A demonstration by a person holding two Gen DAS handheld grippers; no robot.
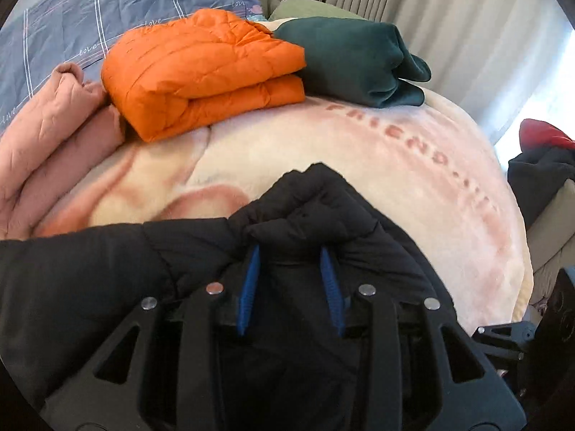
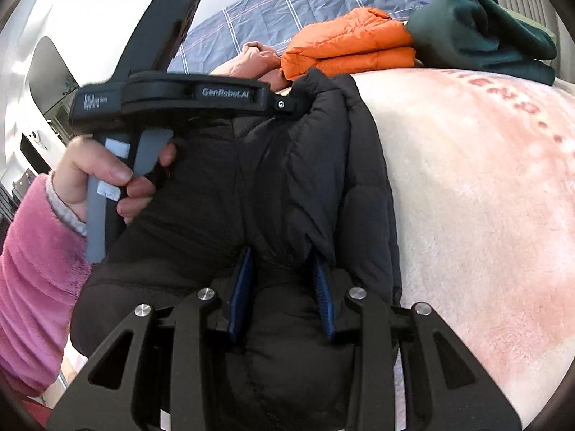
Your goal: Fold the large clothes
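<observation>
A black puffer jacket (image 1: 107, 269) lies bunched on the near edge of a pink and cream blanket (image 1: 395, 165). My left gripper (image 1: 291, 248) is shut on a thick fold of the jacket between its blue pads (image 1: 251, 287). In the right wrist view the same jacket (image 2: 305, 179) runs forward over the blanket (image 2: 485, 197). My right gripper (image 2: 284, 255) is shut on another bunch of it. The left gripper's body (image 2: 187, 97) shows there at upper left, held by a hand in a pink sleeve, its tip at the jacket's far end.
A folded orange puffer jacket (image 1: 201, 75), a folded dark green garment (image 1: 359, 57) and a pink quilted garment (image 1: 54, 129) lie at the far side of the bed. A blue checked duvet (image 1: 90, 10) lies behind. Dark and red clothes (image 1: 542, 165) sit at right near curtains.
</observation>
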